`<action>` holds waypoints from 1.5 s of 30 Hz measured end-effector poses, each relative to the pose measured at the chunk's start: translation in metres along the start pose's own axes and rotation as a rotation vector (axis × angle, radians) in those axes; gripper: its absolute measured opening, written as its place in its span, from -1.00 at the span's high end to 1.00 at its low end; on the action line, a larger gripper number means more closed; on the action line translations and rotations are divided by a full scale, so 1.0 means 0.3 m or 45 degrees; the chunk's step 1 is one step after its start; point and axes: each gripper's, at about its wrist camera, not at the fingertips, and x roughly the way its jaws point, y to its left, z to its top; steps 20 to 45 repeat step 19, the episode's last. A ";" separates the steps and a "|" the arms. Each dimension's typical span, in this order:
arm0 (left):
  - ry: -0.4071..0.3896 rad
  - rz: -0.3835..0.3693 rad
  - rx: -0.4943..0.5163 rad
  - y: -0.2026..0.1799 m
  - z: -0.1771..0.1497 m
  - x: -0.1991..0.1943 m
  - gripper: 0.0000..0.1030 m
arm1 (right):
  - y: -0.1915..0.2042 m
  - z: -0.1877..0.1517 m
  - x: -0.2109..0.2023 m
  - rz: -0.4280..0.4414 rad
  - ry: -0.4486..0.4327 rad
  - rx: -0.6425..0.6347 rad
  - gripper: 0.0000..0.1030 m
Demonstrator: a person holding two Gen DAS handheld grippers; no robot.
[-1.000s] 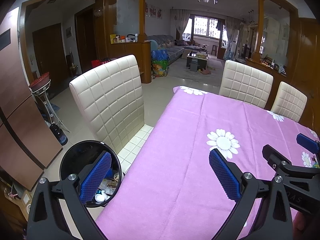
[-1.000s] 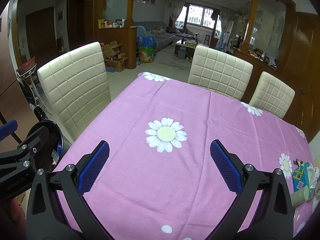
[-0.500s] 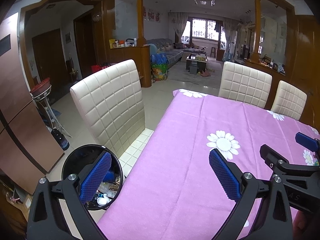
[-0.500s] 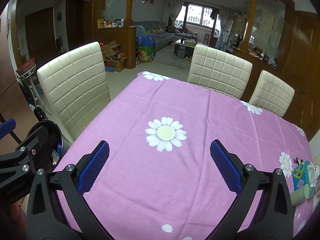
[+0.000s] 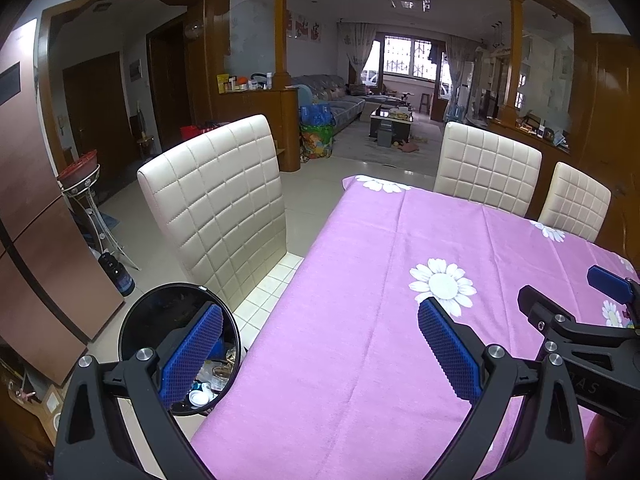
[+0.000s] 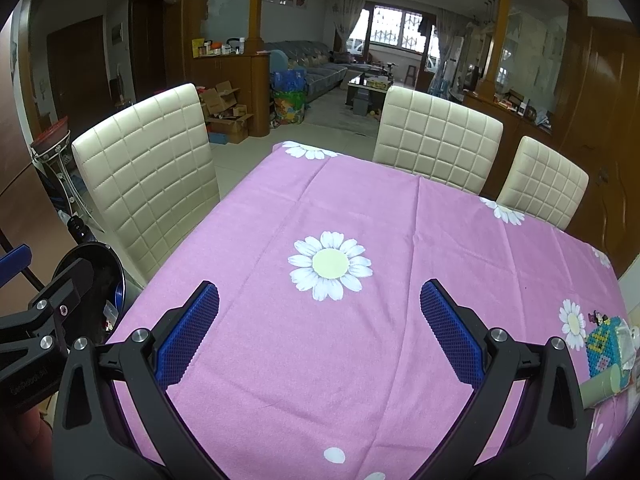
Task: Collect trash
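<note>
Trash bin (image 5: 160, 320), black, round, on floor beside pink tabletop (image 5: 360, 320), below left tongs (image 5: 320, 344); left and right tongs (image 6: 320, 320) both released, empty, over tabletop.

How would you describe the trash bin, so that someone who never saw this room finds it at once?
Start at the table with the purple daisy tablecloth. Go to its left edge, beside the nearest cream quilted chair. On the floor there stands the trash bin: round, black and open-topped, with scraps inside, unlike the pale furniture around it.

round black trash bin (image 5: 160, 320) on the floor beside the table edge, holding scraps.
</note>
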 end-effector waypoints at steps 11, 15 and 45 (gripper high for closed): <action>0.033 0.005 0.007 -0.012 -0.004 0.002 -0.86 | -0.004 -0.001 -0.002 -0.006 -0.005 0.002 -0.93; 0.056 -0.005 -0.004 -0.003 -0.003 0.008 -0.86 | -0.011 0.003 -0.007 -0.007 -0.004 0.005 -0.93; 0.047 -0.002 0.000 -0.003 -0.002 0.003 -0.86 | -0.013 0.003 -0.009 -0.007 -0.005 0.005 -0.93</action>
